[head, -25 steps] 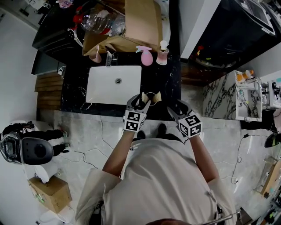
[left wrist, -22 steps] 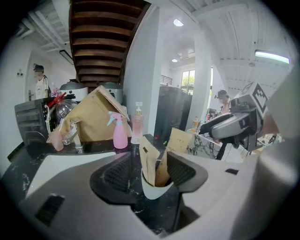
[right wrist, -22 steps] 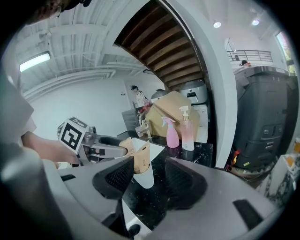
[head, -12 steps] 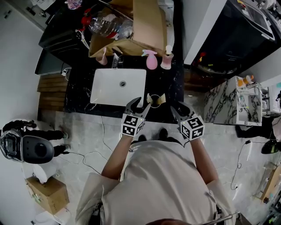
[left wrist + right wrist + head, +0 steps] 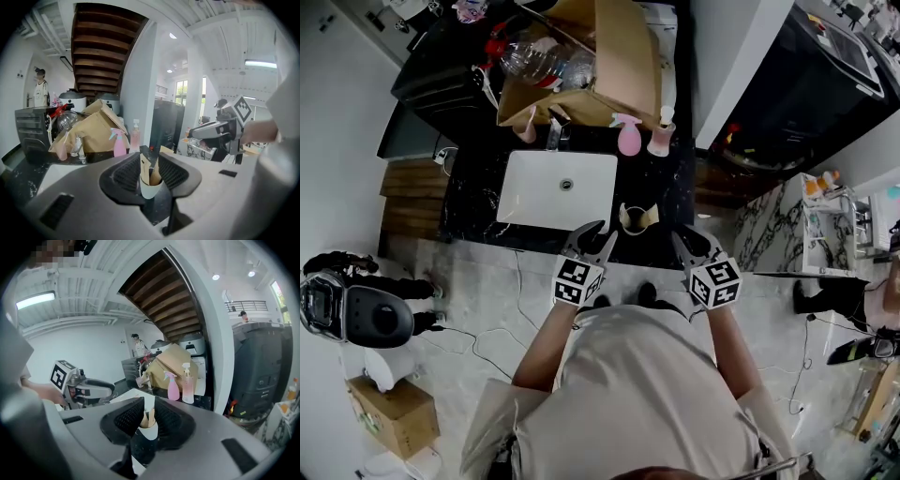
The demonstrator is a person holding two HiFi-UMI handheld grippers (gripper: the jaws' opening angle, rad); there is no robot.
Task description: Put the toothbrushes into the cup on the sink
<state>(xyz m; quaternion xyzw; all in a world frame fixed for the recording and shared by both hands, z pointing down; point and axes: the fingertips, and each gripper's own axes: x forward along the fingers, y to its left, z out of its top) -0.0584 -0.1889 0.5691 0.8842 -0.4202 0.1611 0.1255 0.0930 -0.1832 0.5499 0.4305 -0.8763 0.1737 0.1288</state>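
Where the black marble bench (image 5: 670,192) ends at the back, stock runs: brown cardboard box (image 5: 614,56), chrome tap (image 5: 553,131), pink trigger spray bottle (image 5: 629,139), pale pink pump bottle (image 5: 661,141).

White rectangular sink (image 5: 534,192): set into the bench, left of centre.

Left claw (image 5: 598,234): over the bench's near edge, jaws half apart and closing, nothing between the pads.

White paper cup (image 5: 637,223): upright on the bench just right of the sink, between the two claws and beyond their tips, touching neither.

Tan-wrapped toothbrushes (image 5: 145,168): standing in the cup, tops above its rim.

Right claw (image 5: 689,236): level with the left, jaws narrow and closing, empty.
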